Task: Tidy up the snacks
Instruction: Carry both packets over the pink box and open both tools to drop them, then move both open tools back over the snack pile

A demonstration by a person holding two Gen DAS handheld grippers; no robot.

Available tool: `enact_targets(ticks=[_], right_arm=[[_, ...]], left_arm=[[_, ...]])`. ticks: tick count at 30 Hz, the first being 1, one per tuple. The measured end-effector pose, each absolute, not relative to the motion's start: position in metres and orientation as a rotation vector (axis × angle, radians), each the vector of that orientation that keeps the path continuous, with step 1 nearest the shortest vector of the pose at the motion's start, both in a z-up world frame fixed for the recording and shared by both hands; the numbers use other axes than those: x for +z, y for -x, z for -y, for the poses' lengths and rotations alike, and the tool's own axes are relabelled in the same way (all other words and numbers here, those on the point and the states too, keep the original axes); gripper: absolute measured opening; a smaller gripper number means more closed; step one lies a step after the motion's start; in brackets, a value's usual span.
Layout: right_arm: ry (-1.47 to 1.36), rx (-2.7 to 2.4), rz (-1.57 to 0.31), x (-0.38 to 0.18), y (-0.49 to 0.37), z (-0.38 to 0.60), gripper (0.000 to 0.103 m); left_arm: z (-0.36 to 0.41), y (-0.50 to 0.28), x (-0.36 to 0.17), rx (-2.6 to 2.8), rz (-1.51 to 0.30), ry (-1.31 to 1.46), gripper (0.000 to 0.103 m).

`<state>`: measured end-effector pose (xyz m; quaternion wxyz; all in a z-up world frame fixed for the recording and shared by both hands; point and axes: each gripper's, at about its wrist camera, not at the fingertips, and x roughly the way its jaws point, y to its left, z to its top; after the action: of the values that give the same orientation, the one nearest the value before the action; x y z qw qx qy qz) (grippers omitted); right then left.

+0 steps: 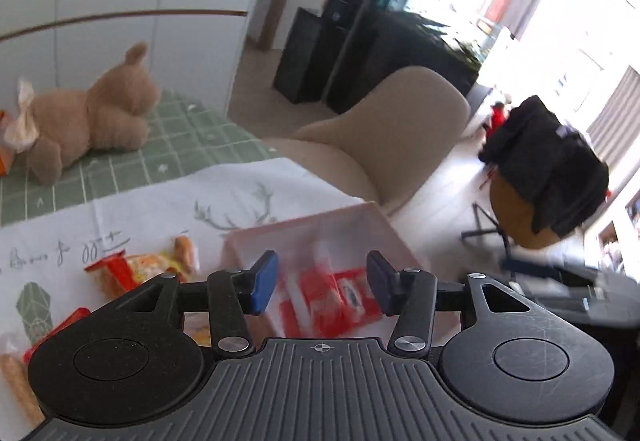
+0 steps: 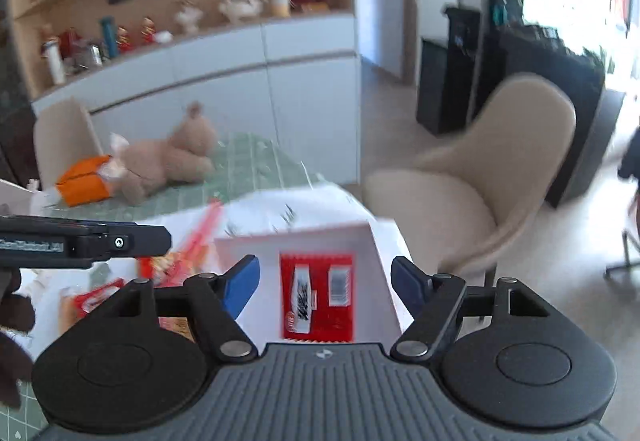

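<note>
A pale pink box stands near the table's right edge and holds a red snack packet. My left gripper is open above the box with nothing between its blue pads. Loose snack packets lie on the white cloth to its left. In the right wrist view the same box holds the red packet, label up. My right gripper is open above it and empty. The left gripper's body shows at the left, over more packets.
A plush bear lies on the green checked mat behind, next to an orange packet. A beige chair stands right of the table. A white cabinet with shelves of ornaments is behind. A dark-draped stand is on the floor.
</note>
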<state>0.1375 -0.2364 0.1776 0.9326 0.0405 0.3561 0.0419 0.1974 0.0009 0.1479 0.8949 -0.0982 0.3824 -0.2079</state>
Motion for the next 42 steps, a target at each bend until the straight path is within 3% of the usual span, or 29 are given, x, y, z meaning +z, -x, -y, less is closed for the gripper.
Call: enact_targets(ticks=[6, 10, 14, 27, 31, 38, 42], right_arm=[[-0.108, 0.138, -0.866, 0.107, -0.115, 0.243, 0.072], [-0.117, 0.256, -0.956, 0.077, -0.111, 0.221, 0.056], [-0.088, 0.309, -0.964, 0.070, -0.118, 0.193, 0.054], [-0.068, 0.560, -0.991, 0.062, -0.121, 0.091, 0.060], [-0.061, 0.589, -0.983, 0.061, -0.110, 0.069, 0.065], [-0.007, 0.535, -0.994, 0.059, -0.104, 0.055, 0.058], [-0.020, 0.507, -0.998, 0.063, -0.085, 0.079, 0.057]], left_arm=[[-0.025, -0.230, 0.083, -0.260, -0.876, 0.097, 0.053], [-0.028, -0.227, 0.052, -0.270, -0.933, 0.014, 0.045], [-0.031, -0.202, 0.045, -0.323, -0.921, -0.068, 0.043], [-0.116, -0.134, 0.040, -0.284, -0.956, 0.224, 0.044], [-0.122, -0.134, 0.053, -0.278, -0.936, 0.254, 0.039], [-0.087, -0.216, 0.101, -0.321, -0.781, 0.142, 0.040], [-0.038, -0.296, 0.078, -0.343, -0.839, -0.049, 0.040]])
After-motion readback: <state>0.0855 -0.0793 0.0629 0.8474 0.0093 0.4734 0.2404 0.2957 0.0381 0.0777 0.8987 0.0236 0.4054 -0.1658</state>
